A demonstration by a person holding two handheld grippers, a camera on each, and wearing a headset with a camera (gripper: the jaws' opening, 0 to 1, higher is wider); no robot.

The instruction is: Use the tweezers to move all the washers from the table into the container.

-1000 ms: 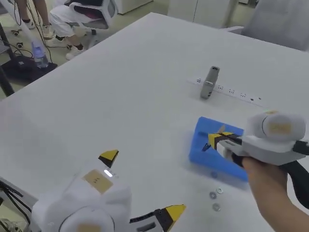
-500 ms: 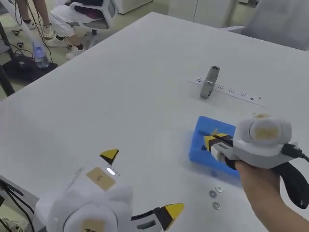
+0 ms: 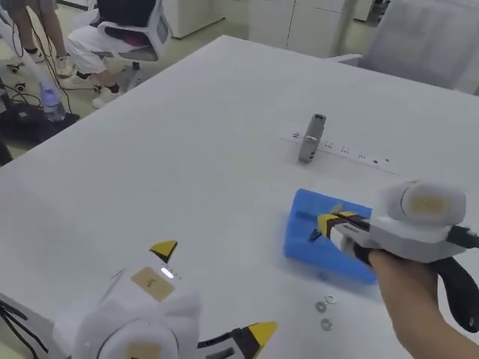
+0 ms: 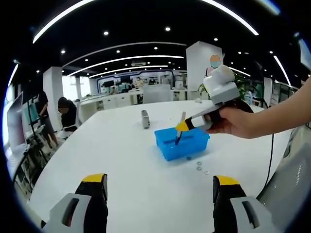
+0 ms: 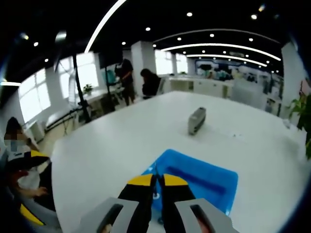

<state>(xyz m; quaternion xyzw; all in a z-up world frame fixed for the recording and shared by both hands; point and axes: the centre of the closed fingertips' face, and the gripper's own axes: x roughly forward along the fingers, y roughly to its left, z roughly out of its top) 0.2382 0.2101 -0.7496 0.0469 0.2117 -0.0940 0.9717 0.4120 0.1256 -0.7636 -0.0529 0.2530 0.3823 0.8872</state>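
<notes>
A blue container (image 3: 303, 241) lies on the white table (image 3: 187, 164). My right gripper (image 3: 323, 223) hovers over it, shut on slim tweezers (image 4: 178, 132) whose tip points down into the container (image 4: 170, 145). In the right gripper view the jaws (image 5: 155, 180) are closed together above the container (image 5: 209, 180). Three small washers (image 3: 325, 308) lie on the table just in front of the container, also visible as washers (image 4: 199, 166) in the left gripper view. My left gripper (image 3: 212, 292) is low at the near edge, open and holding nothing (image 4: 160, 180).
A grey block (image 3: 310, 137) stands on a white power strip (image 3: 352, 152) behind the container. Office chairs and a seated person (image 3: 112, 34) are beyond the table's far left edge. A water bottle (image 3: 49, 101) stands on the floor.
The head camera has shifted a little. My right gripper stays over the container with the tweezers; the left gripper stays open near the table's front.
</notes>
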